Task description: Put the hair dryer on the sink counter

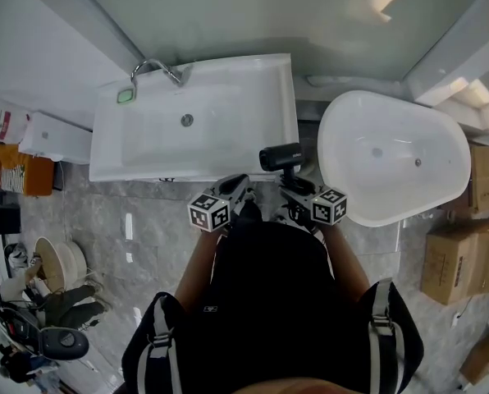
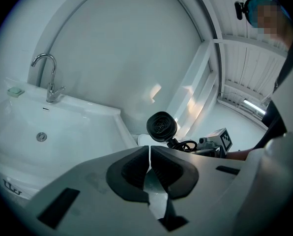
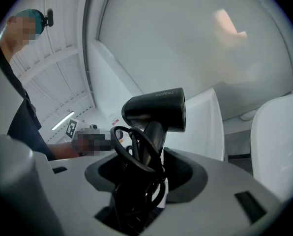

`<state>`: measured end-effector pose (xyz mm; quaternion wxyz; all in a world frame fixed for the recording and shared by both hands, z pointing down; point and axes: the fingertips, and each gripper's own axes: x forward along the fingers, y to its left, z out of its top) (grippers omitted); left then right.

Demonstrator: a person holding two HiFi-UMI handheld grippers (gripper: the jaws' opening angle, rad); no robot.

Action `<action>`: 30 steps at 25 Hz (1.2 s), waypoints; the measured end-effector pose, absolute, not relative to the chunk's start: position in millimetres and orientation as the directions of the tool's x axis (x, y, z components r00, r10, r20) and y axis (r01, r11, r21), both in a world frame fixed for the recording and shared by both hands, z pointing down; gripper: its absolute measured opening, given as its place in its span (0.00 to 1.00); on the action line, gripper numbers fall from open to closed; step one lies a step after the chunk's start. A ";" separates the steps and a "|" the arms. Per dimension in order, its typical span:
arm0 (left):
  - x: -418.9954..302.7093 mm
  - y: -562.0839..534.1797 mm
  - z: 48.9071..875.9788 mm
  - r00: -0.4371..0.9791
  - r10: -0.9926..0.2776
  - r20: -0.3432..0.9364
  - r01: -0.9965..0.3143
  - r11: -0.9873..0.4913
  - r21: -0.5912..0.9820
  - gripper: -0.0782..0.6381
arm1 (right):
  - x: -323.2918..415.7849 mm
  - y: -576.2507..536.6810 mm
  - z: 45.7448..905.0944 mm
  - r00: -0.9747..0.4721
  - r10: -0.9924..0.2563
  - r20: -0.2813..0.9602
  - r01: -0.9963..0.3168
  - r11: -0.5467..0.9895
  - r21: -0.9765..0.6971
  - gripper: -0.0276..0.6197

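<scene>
Faucet [image 1: 158,68] at far left of white sink [image 1: 105,158], basin bare. Left hand-held gripper [image 2: 150,149] jaws together, nothing between them, hovering at the sink's near edge just left of the dryer. Hair dryer [image 3: 156,109] is in the air over the sink's near right corner, nozzle pointing left, not yet resting on anything. Right hand-held gripper [image 3: 156,163] is clamped on its handle, with the coiled cord [image 3: 131,151] bunched in the grip too. Bathtub [image 1: 392,158] well apart at right.

Step in hand, as I read it: carry and set down. To do it well, go further over the flat rim beside the basin, not the bowl; lower until the body rests flat; keep the cord loops on the rim; spread the jaws only once it sits steady. Risk: it slides into the basin or off the near edge
</scene>
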<state>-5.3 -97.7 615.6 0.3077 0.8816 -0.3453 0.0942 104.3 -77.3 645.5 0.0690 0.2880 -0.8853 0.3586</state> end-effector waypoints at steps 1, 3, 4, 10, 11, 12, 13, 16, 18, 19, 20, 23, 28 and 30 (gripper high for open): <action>-5.2 -99.4 615.7 0.746 -0.547 0.379 -0.664 -0.575 0.478 0.14 | 104.0 -78.5 645.3 -0.823 -0.462 0.330 -0.562 0.576 -0.594 0.48; -5.5 -102.8 616.4 0.752 -0.539 0.380 -0.658 -0.577 0.484 0.14 | 102.9 -81.7 644.9 -0.820 -0.464 0.334 -0.566 0.574 -0.592 0.48; -6.0 -105.1 617.1 0.755 -0.535 0.380 -0.654 -0.578 0.488 0.14 | 101.9 -84.2 645.2 -0.818 -0.465 0.337 -0.569 0.572 -0.591 0.48; -9.1 -121.2 623.4 0.783 -0.489 0.384 -0.622 -0.604 0.498 0.14 | 96.8 -101.2 653.8 -0.796 -0.487 0.361 -0.599 0.547 -0.584 0.48; -11.3 -126.3 623.1 0.787 -0.482 0.384 -0.617 -0.609 0.499 0.14 | 96.4 -105.5 655.4 -0.788 -0.495 0.366 -0.608 0.539 -0.583 0.48; -14.5 -132.5 622.7 0.791 -0.475 0.384 -0.611 -0.614 0.499 0.14 | 95.5 -110.2 656.8 -0.781 -0.503 0.370 -0.617 0.529 -0.583 0.48; -18.6 -139.4 622.4 0.795 -0.469 0.384 -0.607 -0.619 0.499 0.14 | 94.0 -115.3 657.7 -0.774 -0.512 0.372 -0.624 0.518 -0.584 0.48; -32.3 -160.1 622.2 0.804 -0.453 0.385 -0.594 -0.632 0.498 0.14 | 85.7 -130.0 658.9 -0.755 -0.535 0.380 -0.644 0.495 -0.583 0.48; -36.7 -169.8 624.3 0.815 -0.435 0.384 -0.579 -0.641 0.504 0.14 | 80.8 -136.3 659.8 -0.740 -0.552 0.384 -0.658 0.478 -0.582 0.48; -37.5 -173.8 625.4 0.822 -0.423 0.381 -0.569 -0.647 0.508 0.14 | 78.7 -138.8 660.8 -0.732 -0.561 0.386 -0.665 0.468 -0.582 0.48; -38.3 -177.6 626.5 0.829 -0.411 0.379 -0.558 -0.655 0.510 0.14 | 76.5 -141.3 662.4 -0.724 -0.570 0.388 -0.672 0.459 -0.581 0.48; -43.1 -189.8 630.6 0.844 -0.383 0.375 -0.533 -0.675 0.510 0.14 | 68.5 -149.3 669.0 -0.704 -0.589 0.398 -0.691 0.437 -0.576 0.48; -55.0 -203.9 634.2 0.862 -0.350 0.368 -0.502 -0.694 0.517 0.14 | 57.9 -156.7 672.7 -0.671 -0.619 0.407 -0.717 0.403 -0.569 0.48; -60.3 -209.3 636.2 0.868 -0.337 0.365 -0.490 -0.701 0.518 0.14 | 54.8 -163.1 673.3 -0.658 -0.633 0.408 -0.726 0.392 -0.565 0.48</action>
